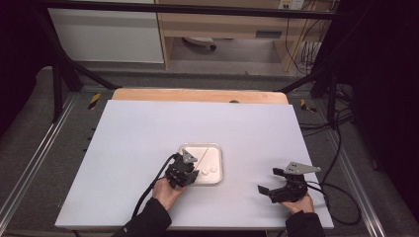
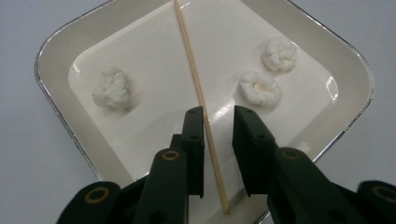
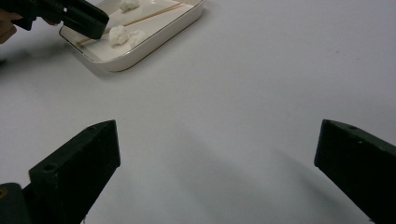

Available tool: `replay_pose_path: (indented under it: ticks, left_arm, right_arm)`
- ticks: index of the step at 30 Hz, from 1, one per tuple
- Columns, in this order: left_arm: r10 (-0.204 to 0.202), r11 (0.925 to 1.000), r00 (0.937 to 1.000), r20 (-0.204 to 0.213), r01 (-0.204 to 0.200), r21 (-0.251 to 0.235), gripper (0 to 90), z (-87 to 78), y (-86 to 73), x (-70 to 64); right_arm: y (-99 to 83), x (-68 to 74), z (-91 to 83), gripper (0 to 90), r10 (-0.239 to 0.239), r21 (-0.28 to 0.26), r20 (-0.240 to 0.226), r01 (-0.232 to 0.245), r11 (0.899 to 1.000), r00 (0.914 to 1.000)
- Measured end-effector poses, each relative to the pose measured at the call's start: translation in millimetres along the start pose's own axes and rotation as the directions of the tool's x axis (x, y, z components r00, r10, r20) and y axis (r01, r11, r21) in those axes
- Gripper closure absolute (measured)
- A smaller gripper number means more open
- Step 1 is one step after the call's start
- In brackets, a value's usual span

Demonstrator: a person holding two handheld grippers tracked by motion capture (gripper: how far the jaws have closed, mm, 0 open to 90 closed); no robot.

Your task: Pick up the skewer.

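A white square tray (image 2: 56, 60) holds a thin wooden skewer (image 2: 194, 74) and three white puffy lumps: one on the left (image 2: 112, 88), two on the right (image 2: 260, 87) (image 2: 279, 53). My left gripper (image 2: 218, 114) hangs low over the tray's near edge. Its jaws are a little apart, one on each side of the skewer's near end, with a gap still showing. In the high view the left gripper (image 1: 193, 173) is at the tray's (image 1: 217, 148) left front. My right gripper (image 1: 268, 180) rests near the table's front right, jaws wide open (image 3: 217, 140) with nothing between them.
The white table top (image 1: 148, 133) lies bare around the tray, with a wooden strip (image 1: 197, 95) along its far edge. Black frame bars and cables (image 1: 336, 148) run along the right side. From the right gripper view the tray (image 3: 154, 42) sits far off at upper left.
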State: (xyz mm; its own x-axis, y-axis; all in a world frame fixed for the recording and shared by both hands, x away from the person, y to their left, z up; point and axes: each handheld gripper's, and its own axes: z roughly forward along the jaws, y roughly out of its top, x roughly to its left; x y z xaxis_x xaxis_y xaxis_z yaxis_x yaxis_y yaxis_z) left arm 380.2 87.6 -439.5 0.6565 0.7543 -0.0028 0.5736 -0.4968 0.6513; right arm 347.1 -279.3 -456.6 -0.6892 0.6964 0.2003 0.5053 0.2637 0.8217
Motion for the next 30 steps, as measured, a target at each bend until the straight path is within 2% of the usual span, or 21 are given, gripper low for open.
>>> replay_pose_path:
  ticks: [4, 12, 16, 21, 25, 30]
  left_arm:
    - [-0.010, 0.9999, 0.9999, -0.009, 0.010, -0.006, 79.3, 1.2, 0.6, -2.3]
    - [0.013, 0.9999, 0.9970, -0.077, -0.013, -0.008, 82.5, 2.7, 1.1, -10.5]
    - [0.005, 0.9999, 0.9951, -0.099, -0.007, -0.014, 87.0, 3.3, 0.5, -12.7]
    - [-0.007, 0.9998, 0.9933, -0.116, 0.005, -0.019, 87.4, 3.4, -0.3, -15.2]
    - [-0.016, 0.9994, 0.9939, -0.109, 0.012, -0.032, 88.3, 3.4, -1.5, -14.0]
    - [-0.031, 0.9981, 0.9971, -0.070, 0.028, -0.055, 88.4, 2.4, -3.8, -8.9]
  right_arm:
    - [0.0, 0.0, 0.0, 0.8, 0.001, 0.000, 0.000, -0.001, 1.000, 1.0000]
    - [-0.1, 0.0, 0.3, 0.8, -0.002, 0.002, 0.000, 0.002, 1.000, 1.0000]
    - [-0.1, 0.2, 0.1, 0.8, -0.001, 0.001, -0.001, 0.001, 1.000, 1.0000]
    - [0.0, 0.2, 0.1, 0.8, -0.001, 0.000, -0.002, 0.001, 1.000, 1.0000]
    - [0.1, 0.2, 0.6, 0.8, -0.007, 0.000, -0.003, 0.007, 1.000, 1.0000]
    - [0.0, 0.4, 1.0, 0.8, -0.007, 0.002, -0.005, 0.007, 1.000, 1.0000]
